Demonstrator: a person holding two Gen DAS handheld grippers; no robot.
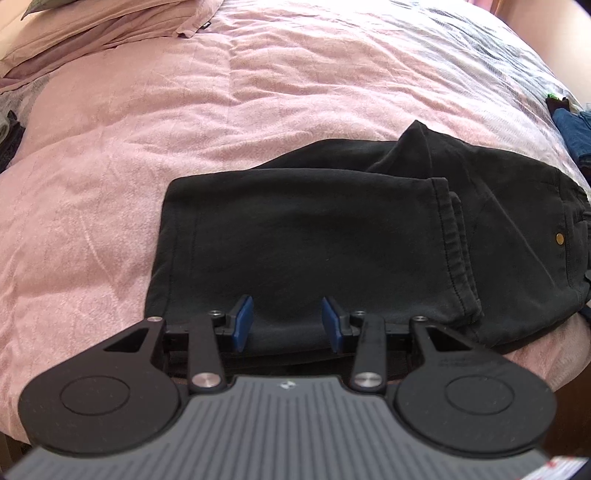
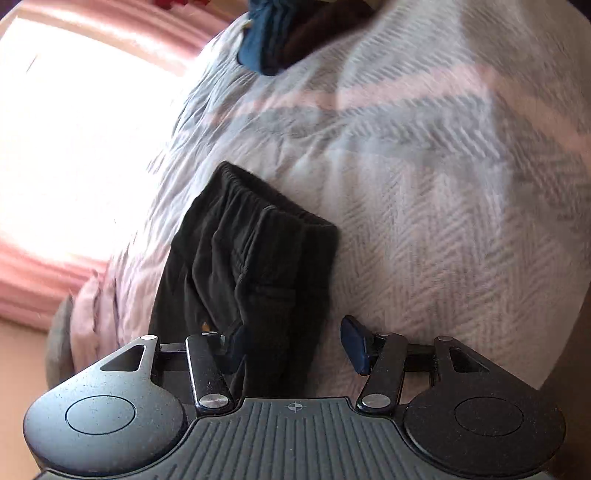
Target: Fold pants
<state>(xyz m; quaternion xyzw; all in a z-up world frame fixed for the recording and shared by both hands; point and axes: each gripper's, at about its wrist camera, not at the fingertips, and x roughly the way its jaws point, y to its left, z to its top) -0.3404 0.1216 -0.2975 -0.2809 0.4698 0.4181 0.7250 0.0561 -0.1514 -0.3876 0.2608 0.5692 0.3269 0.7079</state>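
Observation:
Black pants [image 1: 314,236] lie folded on a pink bedspread [image 1: 147,140], the leg hems doubled back over the waist end with its brass button at the right. My left gripper [image 1: 288,325] points steeply down at the near edge of the fold. Its blue pads [image 1: 243,323] stand apart, with the cloth lying loose between them. In the blurred right wrist view the waistband end of the pants [image 2: 243,266] sits on the herringbone cover [image 2: 443,221]. My right gripper [image 2: 295,345] is open, its left finger over the black cloth and its right pad [image 2: 354,343] over the cover.
Pink pillows [image 1: 92,29] lie at the bed's far left corner. A pile of blue and dark clothes [image 1: 572,133] [image 2: 273,33] rests near the bed's right side. A bright window with a pink curtain [image 2: 44,277] lies beyond the bed edge.

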